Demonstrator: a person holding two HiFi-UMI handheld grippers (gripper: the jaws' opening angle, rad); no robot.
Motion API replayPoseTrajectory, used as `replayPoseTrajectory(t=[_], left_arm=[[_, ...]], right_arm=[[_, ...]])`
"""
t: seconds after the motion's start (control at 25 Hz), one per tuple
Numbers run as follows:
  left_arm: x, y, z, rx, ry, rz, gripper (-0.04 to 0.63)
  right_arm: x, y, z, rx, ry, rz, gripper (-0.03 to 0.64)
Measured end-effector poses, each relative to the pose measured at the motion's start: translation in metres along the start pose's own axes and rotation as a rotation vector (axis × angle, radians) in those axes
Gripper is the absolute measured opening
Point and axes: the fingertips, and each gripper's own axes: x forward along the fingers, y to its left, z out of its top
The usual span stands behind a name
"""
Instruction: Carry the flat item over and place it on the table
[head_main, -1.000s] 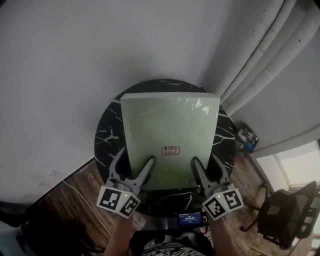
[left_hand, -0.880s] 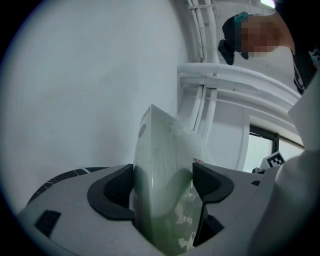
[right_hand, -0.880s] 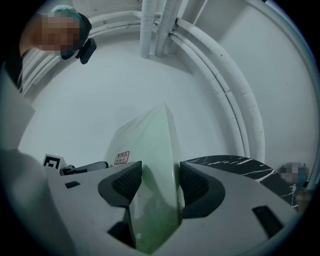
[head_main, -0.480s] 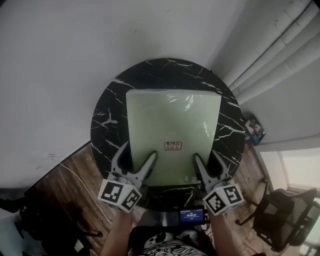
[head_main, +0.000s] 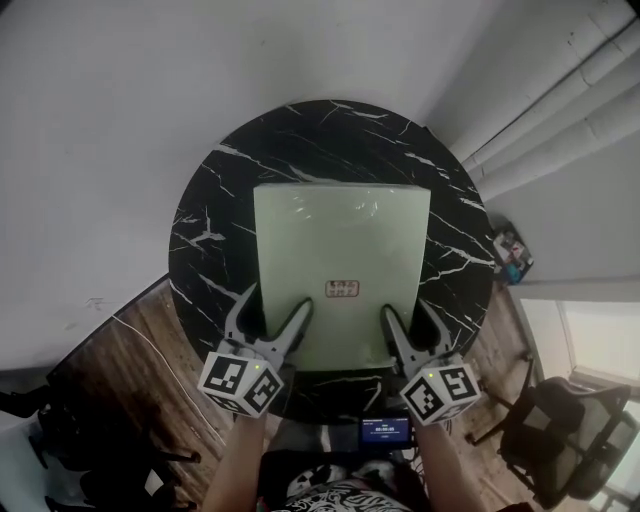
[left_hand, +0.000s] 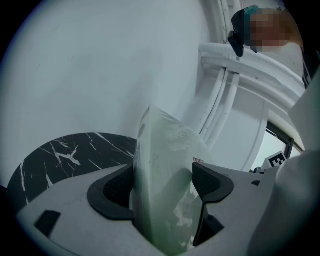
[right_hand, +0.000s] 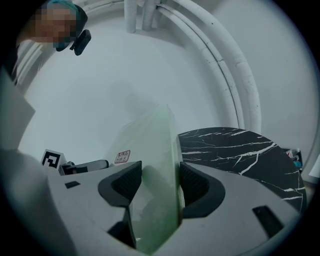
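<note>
A flat pale-green panel (head_main: 340, 265) wrapped in clear film, with a small red label near its front edge, lies over the round black marble table (head_main: 210, 230). My left gripper (head_main: 272, 318) is shut on the panel's near left edge, my right gripper (head_main: 410, 322) on its near right edge. In the left gripper view the panel (left_hand: 167, 170) stands edge-on between the dark pads (left_hand: 212, 182). The right gripper view shows the panel (right_hand: 155, 165) squeezed between both pads (right_hand: 197, 187), with the table (right_hand: 240, 150) behind.
Plain pale wall rises behind the table. White pipes (head_main: 560, 110) run along the right corner. A dark office chair (head_main: 565, 440) stands at lower right on the wooden floor (head_main: 150, 370). Small items (head_main: 510, 258) lie on the floor beside the table.
The panel and both grippers have moved forward over the table; more marble now shows beyond the panel's far edge. Both grippers keep their grip.
</note>
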Motion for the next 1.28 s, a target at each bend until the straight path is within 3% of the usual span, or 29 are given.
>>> replayPoseTrajectory(t=[0.48, 0.88, 1.28], left_arm=[[0.031, 0.015, -0.043, -0.049, 0.123, 0.054, 0.380], [0.046, 0.034, -0.074, -0.110, 0.235, 0.126, 0.380], [0.059, 0.045, -0.084, -0.085, 0.337, 0.205, 0.377]], right_arm=[[0.023, -0.038, -0.035, 0.077, 0.135, -0.019, 0.221], [0.041, -0.052, -0.055, 0.081, 0.222, -0.044, 0.221], [0.056, -0.061, -0.067, 0.087, 0.317, -0.081, 0.221]])
